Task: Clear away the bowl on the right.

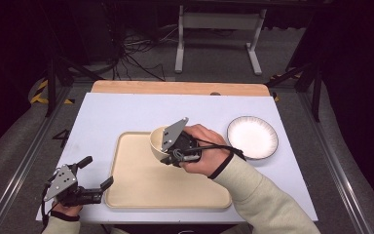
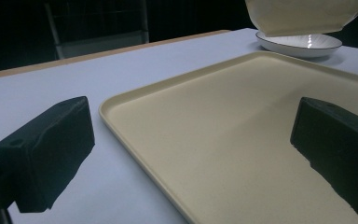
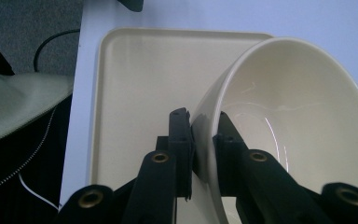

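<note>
A cream bowl (image 1: pixel 157 144) hangs tilted above the far part of the cream tray (image 1: pixel 146 187), held by its rim. My right gripper (image 1: pixel 168 151) is shut on that rim, one jaw inside the bowl (image 3: pixel 303 126) and one outside, as the right gripper view shows. The tray (image 3: pixel 135 93) lies below the bowl there. My left gripper (image 1: pixel 97 173) rests open at the table's near left corner, just beside the tray's left edge, with nothing between its jaws. In the left gripper view the tray (image 2: pixel 223 121) spreads ahead and the bowl's underside (image 2: pixel 303 16) hangs at the top right.
A white plate with a dark rim (image 1: pixel 252 137) sits on the table right of the tray; it lies behind the bowl as the plate (image 2: pixel 303 44) in the left gripper view. The white table (image 1: pixel 126 112) has a wooden strip (image 1: pixel 180 87) along its far edge.
</note>
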`<state>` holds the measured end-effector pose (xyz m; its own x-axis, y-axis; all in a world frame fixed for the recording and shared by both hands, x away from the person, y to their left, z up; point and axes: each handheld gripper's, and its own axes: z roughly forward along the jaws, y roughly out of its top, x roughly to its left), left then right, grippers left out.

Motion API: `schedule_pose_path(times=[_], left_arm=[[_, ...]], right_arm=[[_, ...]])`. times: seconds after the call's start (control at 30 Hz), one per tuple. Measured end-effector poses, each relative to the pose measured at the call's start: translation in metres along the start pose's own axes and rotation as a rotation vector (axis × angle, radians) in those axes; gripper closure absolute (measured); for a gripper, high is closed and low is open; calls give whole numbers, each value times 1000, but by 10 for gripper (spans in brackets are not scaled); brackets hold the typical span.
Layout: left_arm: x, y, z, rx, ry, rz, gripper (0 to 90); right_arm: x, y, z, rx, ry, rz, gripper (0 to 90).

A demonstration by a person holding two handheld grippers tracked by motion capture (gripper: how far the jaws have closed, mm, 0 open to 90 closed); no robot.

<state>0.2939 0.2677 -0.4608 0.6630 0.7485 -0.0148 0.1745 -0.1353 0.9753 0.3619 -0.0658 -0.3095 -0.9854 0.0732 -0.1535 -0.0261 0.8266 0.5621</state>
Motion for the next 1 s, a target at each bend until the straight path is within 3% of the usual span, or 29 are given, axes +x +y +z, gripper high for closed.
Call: schedule_pose_path(times=[0.3,1.0], left_arm=[[0,0,0,2,-1,0,3],[0,0,0,1,-2,-3,2]], right_arm=[[-4,-2,12,6,36,-60,815],[-8,-15,48,66,53,-41,812]])
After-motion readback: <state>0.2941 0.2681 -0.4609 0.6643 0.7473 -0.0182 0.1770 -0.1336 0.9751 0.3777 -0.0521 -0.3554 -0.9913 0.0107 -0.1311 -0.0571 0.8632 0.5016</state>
